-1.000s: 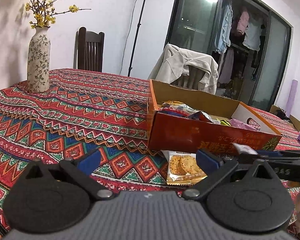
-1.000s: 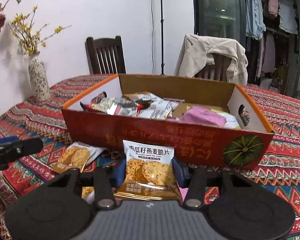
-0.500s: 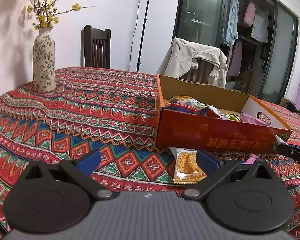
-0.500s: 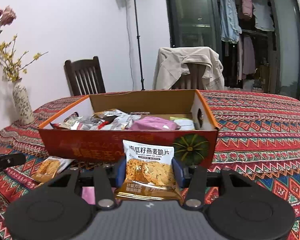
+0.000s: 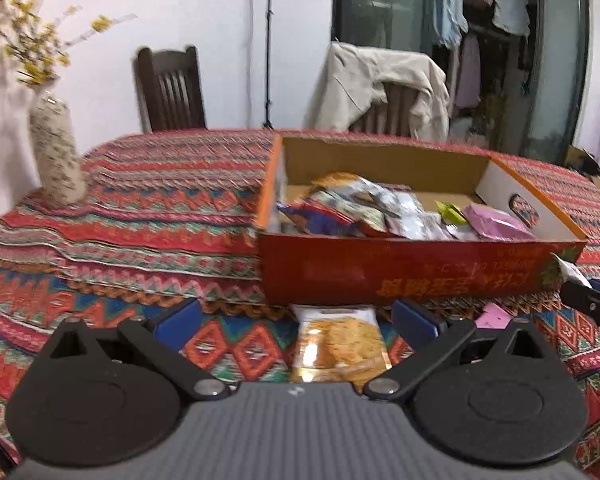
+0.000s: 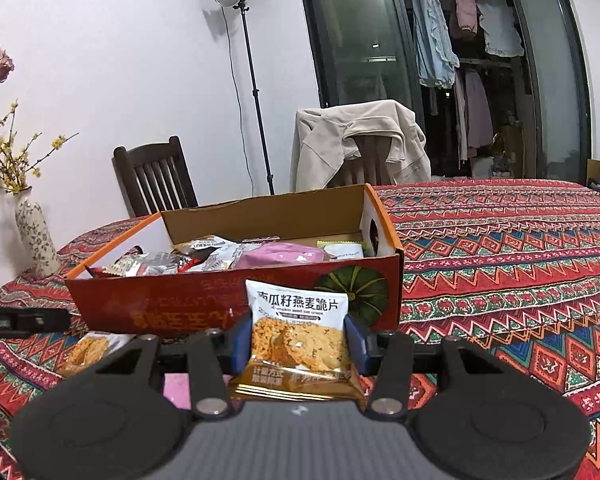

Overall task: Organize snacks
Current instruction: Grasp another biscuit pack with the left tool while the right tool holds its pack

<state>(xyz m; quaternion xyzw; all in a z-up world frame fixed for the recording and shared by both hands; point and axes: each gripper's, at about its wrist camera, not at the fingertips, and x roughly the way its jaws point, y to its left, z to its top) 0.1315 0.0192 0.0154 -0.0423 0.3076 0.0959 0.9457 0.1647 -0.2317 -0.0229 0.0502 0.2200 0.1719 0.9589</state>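
**Right wrist view: oat-crisp packet pinched in front of the snack box**

Right wrist view, left to right: at the far left a patterned vase (image 6: 36, 236) with yellow sprigs stands on the striped tablecloth (image 6: 500, 264). Near it, the dark tip of the left gripper (image 6: 24, 322) reaches in from the left edge, above a second oat-crisp packet (image 6: 90, 352) lying flat on the cloth. In the middle sits the red cardboard box (image 6: 204, 312), open-topped and filled with mixed snack wrappers, a pink pouch (image 6: 280, 254) among them. Just in front of the box's near wall, the right gripper (image 6: 298, 340) pinches an oat-crisp packet (image 6: 298, 336) upright, one blue pad pressed on each side edge.

In the left wrist view, the left gripper (image 5: 298, 320) has its blue fingers (image 5: 180, 320) spread wide, touching nothing. The second packet lies on the cloth between them, just near of the box's front wall. At the right edge the right gripper's tip shows, with a white corner of its packet.
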